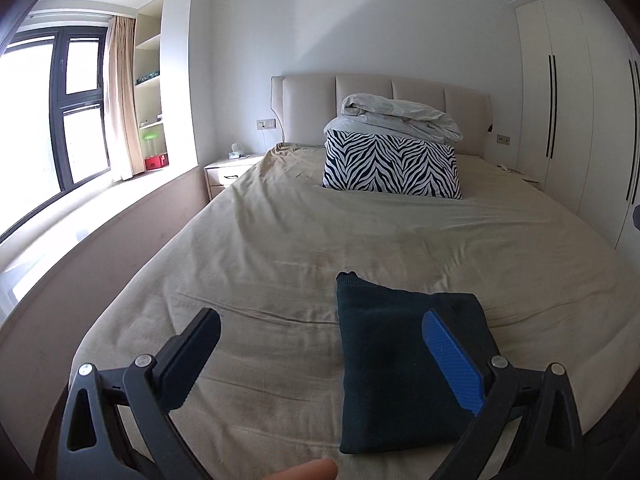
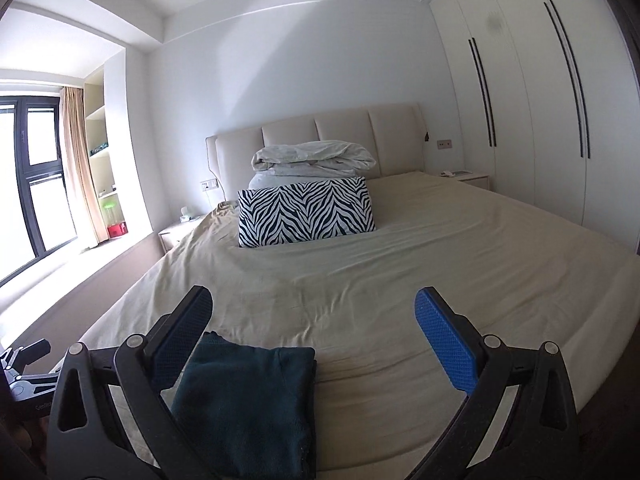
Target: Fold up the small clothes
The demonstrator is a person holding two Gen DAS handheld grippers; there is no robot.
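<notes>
A: Left wrist view first; what does the left tool [image 1: 320, 344] look like?

B: Spread wide, gripping nothing; one black finger sits low left, the blue-padded finger [image 1: 452, 364] low right, in front of the folded dark teal knitted garment [image 1: 392, 368].

A: And where does that garment lie?

B: Flat on the beige bedsheet [image 1: 280, 240], near the foot of the bed, folded into a neat rectangle; I cannot tell whether the blue pad touches it or only overlaps it in view; a fingertip [image 1: 308, 470] shows at the bottom edge.

A: Farther up the bed?

B: A zebra-striped black and white pillow [image 1: 392, 164] with a crumpled pale duvet [image 1: 400, 118] piled behind it against the padded cream headboard [image 1: 304, 108].

A: Now the right wrist view?

B: The right tool [image 2: 314, 314] is likewise released, fingers far apart; the folded garment [image 2: 248, 404] lies low left, just beside the black finger [image 2: 184, 328]; the sheet [image 2: 400, 272] is bare between the fingers; the zebra pillow [image 2: 306, 210] and white wardrobe doors [image 2: 520, 100] lie beyond.
</notes>
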